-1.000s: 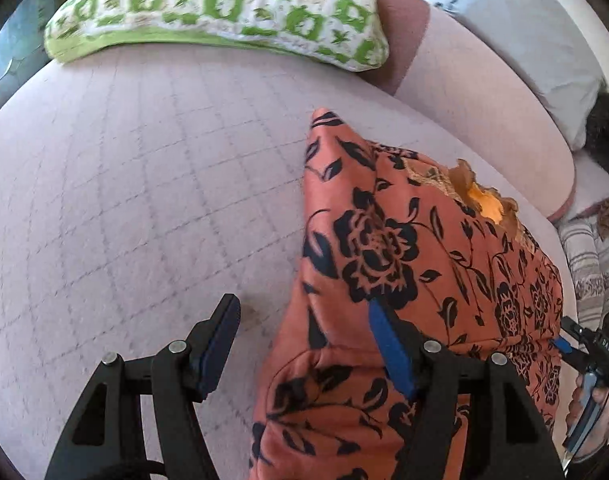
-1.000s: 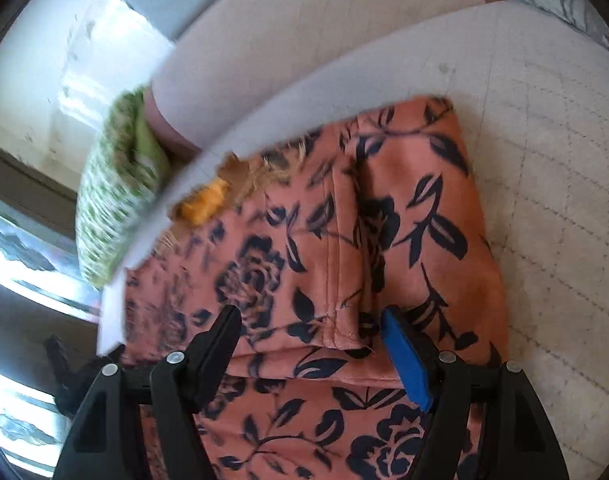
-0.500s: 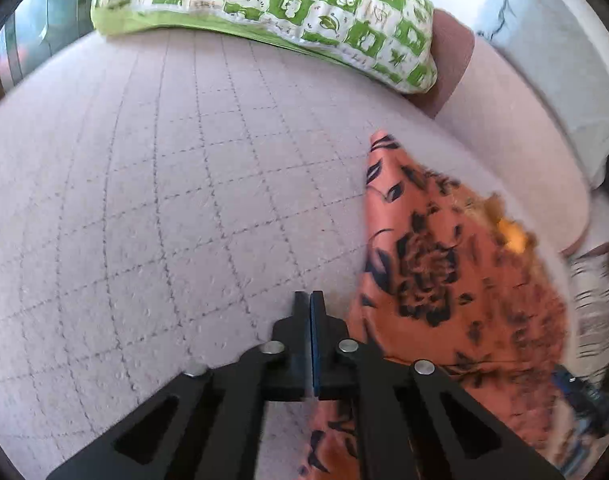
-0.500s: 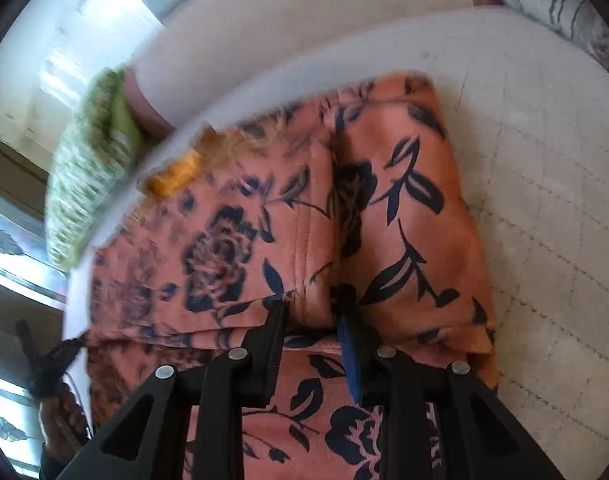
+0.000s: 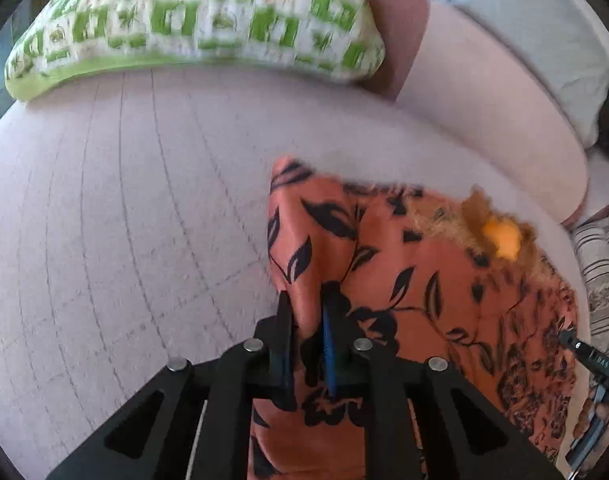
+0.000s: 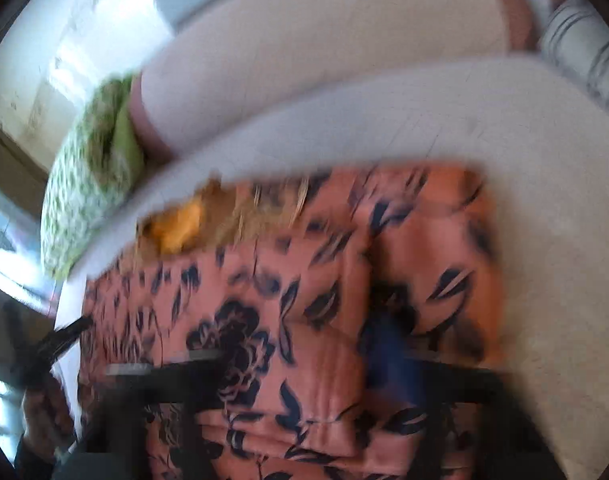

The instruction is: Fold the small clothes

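The orange floral garment (image 5: 444, 300) lies on the bed (image 5: 124, 220), long axis running between the grippers. The left gripper (image 5: 308, 320) pinches its edge nearest the green pillow (image 5: 192, 20); the right gripper (image 6: 304, 360), blurred, has just been closing on the opposite end.

Legible text: one item only. Small white characters, apparently "BAS", printed on black body of right gripper (image 5: 596, 360), seen at right edge of left wrist view; reading uncertain, print tiny. Right wrist view: motion-blurred, nothing readable.
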Action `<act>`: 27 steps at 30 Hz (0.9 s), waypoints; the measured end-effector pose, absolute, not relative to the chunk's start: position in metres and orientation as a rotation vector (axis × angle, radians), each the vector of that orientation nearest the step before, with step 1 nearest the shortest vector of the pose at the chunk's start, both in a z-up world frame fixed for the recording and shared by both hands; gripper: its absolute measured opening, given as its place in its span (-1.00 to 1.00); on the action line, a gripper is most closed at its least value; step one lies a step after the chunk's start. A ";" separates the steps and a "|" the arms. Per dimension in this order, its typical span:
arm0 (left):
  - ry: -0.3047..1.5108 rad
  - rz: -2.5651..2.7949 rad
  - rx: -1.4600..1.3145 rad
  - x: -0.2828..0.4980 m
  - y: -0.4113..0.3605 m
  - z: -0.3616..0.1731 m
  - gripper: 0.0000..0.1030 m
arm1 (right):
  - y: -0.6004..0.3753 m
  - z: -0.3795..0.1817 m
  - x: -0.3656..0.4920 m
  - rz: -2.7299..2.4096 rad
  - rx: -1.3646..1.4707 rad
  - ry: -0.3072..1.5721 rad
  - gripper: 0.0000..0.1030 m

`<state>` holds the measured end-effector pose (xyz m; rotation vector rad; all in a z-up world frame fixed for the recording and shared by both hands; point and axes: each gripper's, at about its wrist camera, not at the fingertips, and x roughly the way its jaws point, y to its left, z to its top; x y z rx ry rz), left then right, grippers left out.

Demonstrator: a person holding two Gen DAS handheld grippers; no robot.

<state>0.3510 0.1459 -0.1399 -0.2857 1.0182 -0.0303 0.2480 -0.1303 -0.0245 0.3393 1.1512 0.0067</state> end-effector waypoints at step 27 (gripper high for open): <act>1.093 0.040 -0.066 0.299 0.143 -0.122 -0.04 | -0.125 -0.021 0.195 0.113 0.495 1.068 0.70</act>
